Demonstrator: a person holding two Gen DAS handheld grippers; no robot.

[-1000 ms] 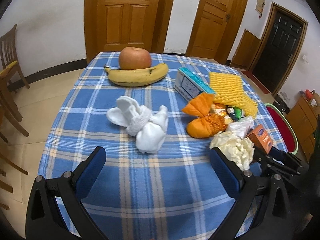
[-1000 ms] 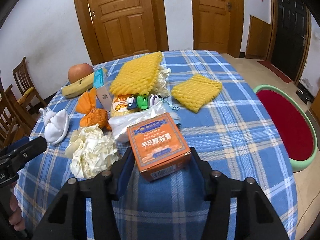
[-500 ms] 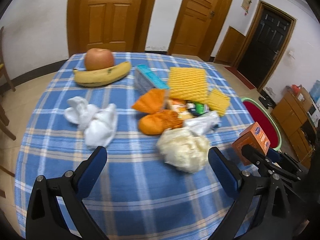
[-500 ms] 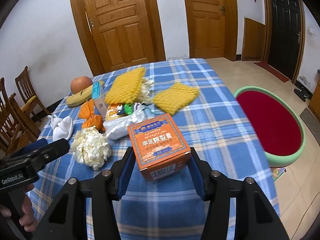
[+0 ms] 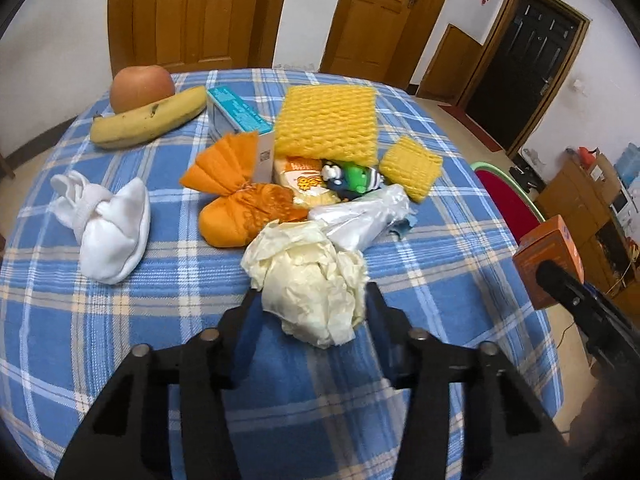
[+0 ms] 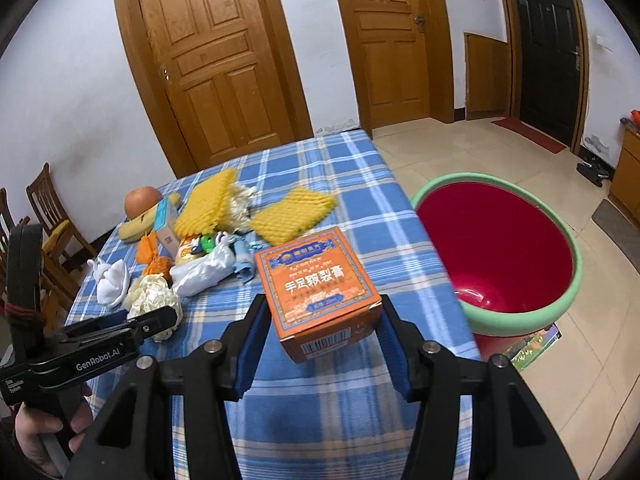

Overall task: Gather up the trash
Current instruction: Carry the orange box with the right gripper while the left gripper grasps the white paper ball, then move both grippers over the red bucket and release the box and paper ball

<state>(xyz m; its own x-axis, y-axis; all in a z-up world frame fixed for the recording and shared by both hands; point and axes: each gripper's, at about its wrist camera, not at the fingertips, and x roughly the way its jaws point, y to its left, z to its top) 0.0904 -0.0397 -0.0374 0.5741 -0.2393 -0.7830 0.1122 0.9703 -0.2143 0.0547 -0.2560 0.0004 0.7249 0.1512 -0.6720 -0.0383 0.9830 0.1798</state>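
My left gripper (image 5: 308, 300) is shut on a crumpled cream paper wad (image 5: 306, 276) on the blue plaid tablecloth (image 5: 120, 320); the wad also shows in the right wrist view (image 6: 150, 300). My right gripper (image 6: 320, 320) is shut on an orange box (image 6: 320, 284) and holds it above the table's right edge; the box also shows in the left wrist view (image 5: 548, 264). A red basin with a green rim (image 6: 496, 252) stands on the floor right of the table. More trash lies mid-table: yellow foam nets (image 5: 328, 124), an orange wrapper (image 5: 240, 200), a white plastic bag (image 5: 360, 216).
An apple (image 5: 140, 86), a banana (image 5: 148, 118), white socks (image 5: 108, 220) and a teal box (image 5: 236, 114) lie on the table. Wooden chairs (image 6: 44, 208) stand to the left. Wooden doors are behind. A cabinet (image 5: 588, 208) stands at the right.
My left gripper has moved right to the paper wad and shut on it. My right gripper has carried the orange box up and rightward toward the basin.
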